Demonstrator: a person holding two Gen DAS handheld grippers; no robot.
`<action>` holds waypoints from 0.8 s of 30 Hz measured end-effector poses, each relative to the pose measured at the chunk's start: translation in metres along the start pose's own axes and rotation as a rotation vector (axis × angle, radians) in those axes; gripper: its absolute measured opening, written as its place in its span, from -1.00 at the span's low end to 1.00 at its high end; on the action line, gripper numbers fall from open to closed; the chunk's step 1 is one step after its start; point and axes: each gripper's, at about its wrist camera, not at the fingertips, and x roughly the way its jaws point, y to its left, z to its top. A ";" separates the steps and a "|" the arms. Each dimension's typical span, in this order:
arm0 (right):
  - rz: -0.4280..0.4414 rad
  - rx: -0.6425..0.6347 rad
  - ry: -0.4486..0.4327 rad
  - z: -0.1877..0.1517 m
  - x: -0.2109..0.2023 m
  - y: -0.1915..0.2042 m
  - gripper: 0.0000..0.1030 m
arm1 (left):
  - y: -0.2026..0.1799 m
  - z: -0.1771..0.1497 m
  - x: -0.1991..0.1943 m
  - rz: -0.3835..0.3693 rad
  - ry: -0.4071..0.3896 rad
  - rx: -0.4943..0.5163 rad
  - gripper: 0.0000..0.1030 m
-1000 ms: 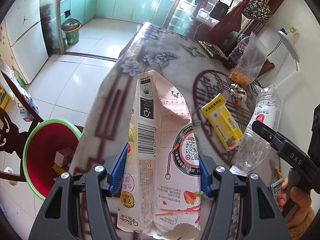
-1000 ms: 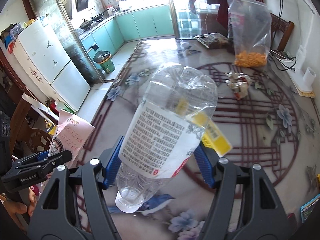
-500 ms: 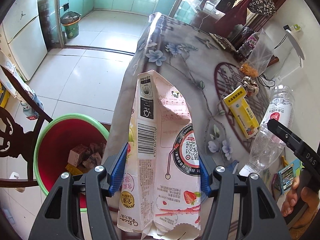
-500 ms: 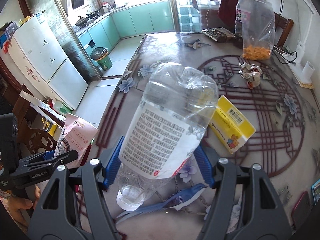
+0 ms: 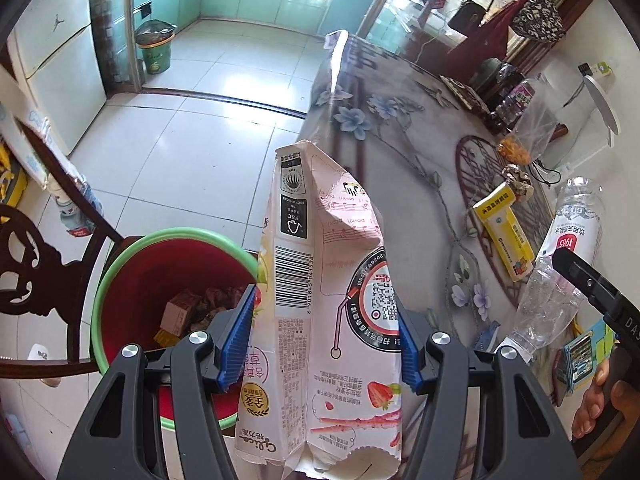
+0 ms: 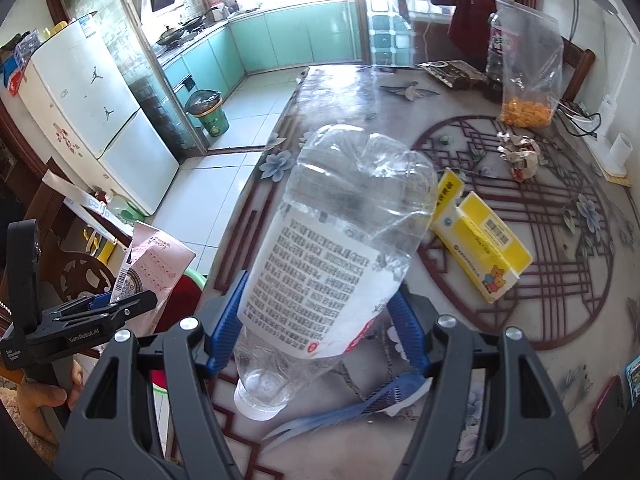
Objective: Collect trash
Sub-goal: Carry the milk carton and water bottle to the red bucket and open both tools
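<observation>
Pink snack carton [image 5: 324, 300] sits squeezed tight in my left gripper [image 5: 326, 344], held beside the red bin [image 5: 160, 276] to drop in. My right gripper [image 6: 316, 328] pinches the clear bottle [image 6: 340, 256] above the table [image 6: 560, 240], next for dropping.

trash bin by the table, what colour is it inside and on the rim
Red inside with a light green rim; clearest in the left wrist view.
</observation>
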 end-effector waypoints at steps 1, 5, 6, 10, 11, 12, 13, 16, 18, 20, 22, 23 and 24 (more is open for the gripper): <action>0.005 -0.008 0.003 0.000 0.002 0.005 0.27 | 0.005 -0.001 -0.001 0.005 0.000 -0.009 0.12; 0.031 -0.048 0.022 0.001 0.011 0.026 0.27 | 0.028 -0.006 -0.005 0.028 -0.005 -0.055 0.12; 0.035 -0.056 0.027 0.001 0.013 0.031 0.27 | 0.034 -0.008 -0.006 0.034 -0.005 -0.068 0.12; 0.057 -0.091 0.038 0.000 0.019 0.048 0.27 | 0.056 -0.015 -0.005 0.061 0.008 -0.104 0.12; 0.062 -0.098 0.044 0.000 0.021 0.053 0.27 | 0.061 -0.017 -0.004 0.071 0.014 -0.114 0.12; 0.067 -0.104 0.049 -0.001 0.023 0.058 0.27 | 0.066 -0.019 -0.003 0.077 0.018 -0.122 0.12; 0.072 -0.110 0.052 -0.001 0.024 0.062 0.27 | 0.071 -0.020 -0.003 0.082 0.022 -0.127 0.12; 0.087 -0.133 0.059 -0.002 0.027 0.072 0.27 | 0.083 -0.024 -0.001 0.106 0.036 -0.142 0.12; 0.099 -0.154 0.062 -0.002 0.028 0.082 0.27 | 0.090 -0.026 -0.001 0.117 0.044 -0.152 0.12; 0.119 -0.174 0.070 -0.002 0.032 0.094 0.27 | 0.096 -0.028 0.000 0.126 0.047 -0.161 0.12; 0.140 -0.190 0.082 -0.004 0.036 0.104 0.27 | 0.101 -0.029 0.000 0.133 0.048 -0.167 0.12; 0.151 -0.203 0.089 -0.005 0.038 0.111 0.27 | 0.103 -0.030 0.000 0.138 0.050 -0.171 0.12; 0.160 -0.215 0.095 -0.006 0.039 0.116 0.27 | 0.106 -0.031 0.001 0.142 0.051 -0.175 0.12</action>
